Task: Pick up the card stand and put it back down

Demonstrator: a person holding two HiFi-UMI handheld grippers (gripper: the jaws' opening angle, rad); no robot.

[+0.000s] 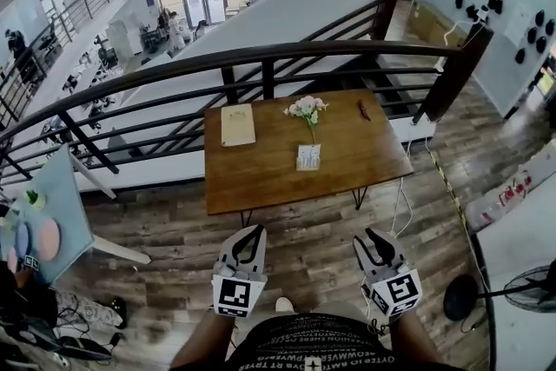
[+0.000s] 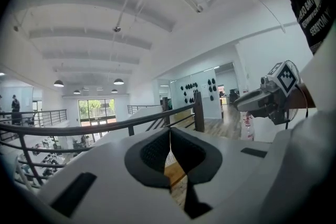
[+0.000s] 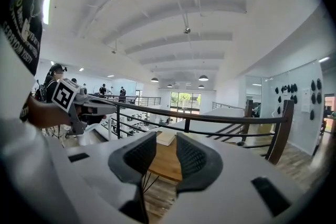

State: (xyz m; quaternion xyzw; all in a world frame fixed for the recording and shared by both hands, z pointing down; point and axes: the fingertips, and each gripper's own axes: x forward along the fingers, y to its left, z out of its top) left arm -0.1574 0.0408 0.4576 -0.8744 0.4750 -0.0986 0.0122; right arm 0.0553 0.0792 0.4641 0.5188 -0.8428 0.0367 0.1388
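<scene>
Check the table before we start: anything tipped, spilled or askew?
Nothing stands out. The card stand is upright near the middle of the wooden table, the flowers rise straight by it, a pale board lies flat at the rear left and a small dark object at the rear right. No spill shows.

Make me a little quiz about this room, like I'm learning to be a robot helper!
1. True or false: the right gripper holds the card stand.
2. In the head view, what lies on the table left of the flowers? A) a notepad B) a cup C) a ball
3. Fill in: the left gripper has its jaws ____ (open or shut).

Key: 1 false, because its jaws stand apart with nothing between them. 2 A. 3 shut.
</scene>
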